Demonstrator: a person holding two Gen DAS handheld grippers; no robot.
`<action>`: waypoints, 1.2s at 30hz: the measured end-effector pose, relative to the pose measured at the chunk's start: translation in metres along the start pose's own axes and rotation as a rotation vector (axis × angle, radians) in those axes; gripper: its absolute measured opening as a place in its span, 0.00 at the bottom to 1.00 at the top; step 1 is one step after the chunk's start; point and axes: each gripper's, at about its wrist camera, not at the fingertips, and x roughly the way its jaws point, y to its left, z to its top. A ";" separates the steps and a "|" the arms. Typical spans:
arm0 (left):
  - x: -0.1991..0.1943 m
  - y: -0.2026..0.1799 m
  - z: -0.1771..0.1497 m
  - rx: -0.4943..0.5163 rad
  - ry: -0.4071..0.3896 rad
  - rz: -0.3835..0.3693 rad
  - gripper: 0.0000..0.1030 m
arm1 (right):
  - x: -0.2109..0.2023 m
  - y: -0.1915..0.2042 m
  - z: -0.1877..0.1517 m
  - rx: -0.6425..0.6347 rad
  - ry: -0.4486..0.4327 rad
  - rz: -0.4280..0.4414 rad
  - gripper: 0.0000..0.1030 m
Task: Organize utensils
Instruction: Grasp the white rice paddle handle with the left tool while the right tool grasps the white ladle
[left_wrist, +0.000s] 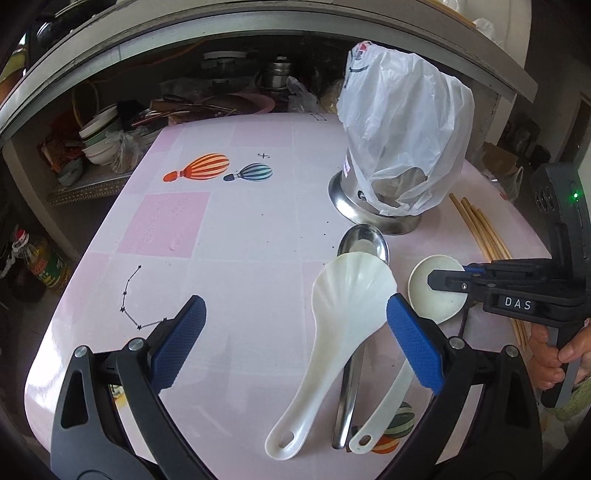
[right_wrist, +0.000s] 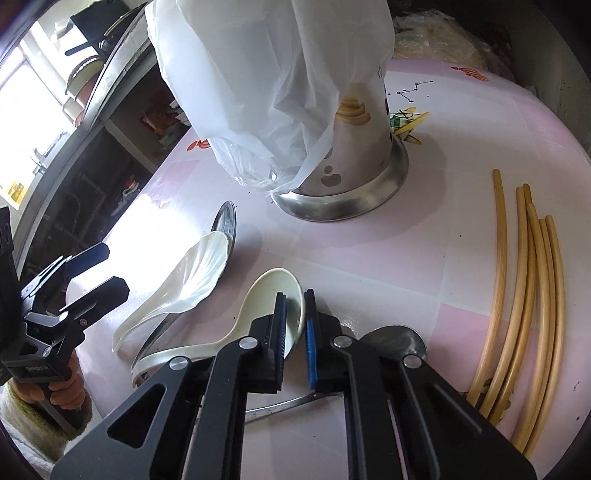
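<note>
Soup spoon rim clamped, right jaws; left jaws wide (table open leftward).

Daylight is coming in from a window at ten o'clock in the right wrist view, blowing out white. The pink table is showing soft glare and faint shadows. Shelves behind are sitting dim. Fisheye is bending edges hard; black vignetting is filling corners. Focus is holding sharp.
</note>
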 end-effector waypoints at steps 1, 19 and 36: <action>0.002 -0.003 0.003 0.024 0.004 -0.007 0.92 | -0.002 0.002 -0.001 -0.006 -0.002 0.001 0.09; 0.068 -0.028 0.030 0.300 0.236 -0.115 0.73 | -0.017 -0.012 -0.017 -0.002 -0.008 0.004 0.09; 0.056 -0.034 0.034 0.313 0.196 -0.078 0.21 | -0.012 -0.017 -0.015 0.020 -0.004 0.012 0.09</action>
